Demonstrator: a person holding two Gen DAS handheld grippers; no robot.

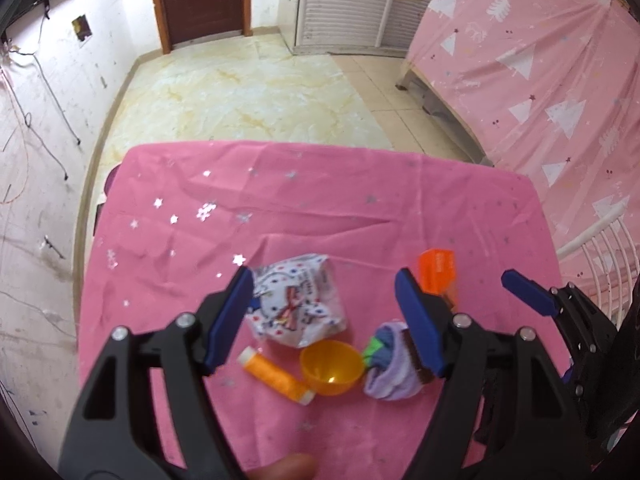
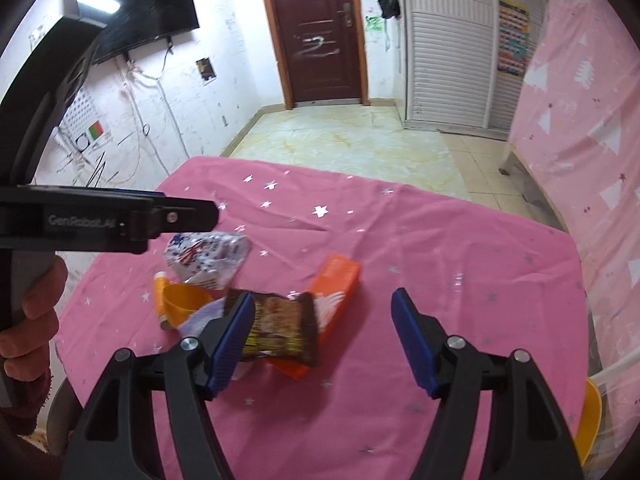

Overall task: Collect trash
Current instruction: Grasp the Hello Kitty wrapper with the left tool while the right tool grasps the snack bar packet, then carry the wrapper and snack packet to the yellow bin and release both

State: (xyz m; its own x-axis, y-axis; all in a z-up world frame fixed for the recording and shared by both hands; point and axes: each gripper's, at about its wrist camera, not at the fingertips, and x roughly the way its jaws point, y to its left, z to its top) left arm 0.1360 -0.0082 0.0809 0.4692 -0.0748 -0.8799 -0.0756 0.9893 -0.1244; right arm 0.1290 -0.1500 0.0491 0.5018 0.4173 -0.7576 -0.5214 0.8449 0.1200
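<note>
A crumpled white wrapper [image 1: 296, 300] printed with dots and stars lies near the middle of the table [image 1: 360, 208], which is draped in a pink, star-speckled cloth. A brown snack packet [image 2: 282, 326] with yellow print lies closer to the near edge, resting partly on an orange box [image 2: 334, 288]. Counted: one white wrapper, one brown packet, one orange box, one orange bowl [image 1: 331, 366], one orange tube with a white cap [image 1: 276, 376], and one rolled bundle of lilac and blue cloth [image 1: 390, 364].

The left gripper [image 1: 324, 316] hangs over the wrapper and bowl with its jaws spread wide, holding nothing. The right gripper [image 2: 322, 344] has its jaws spread too; the left pad sits against the packet's edge.

The brown packet shows clearly only in the right wrist view; in the left it is almost hidden behind a blue pad. The right view alone shows a wall-mounted television [image 2: 140, 12].
</note>
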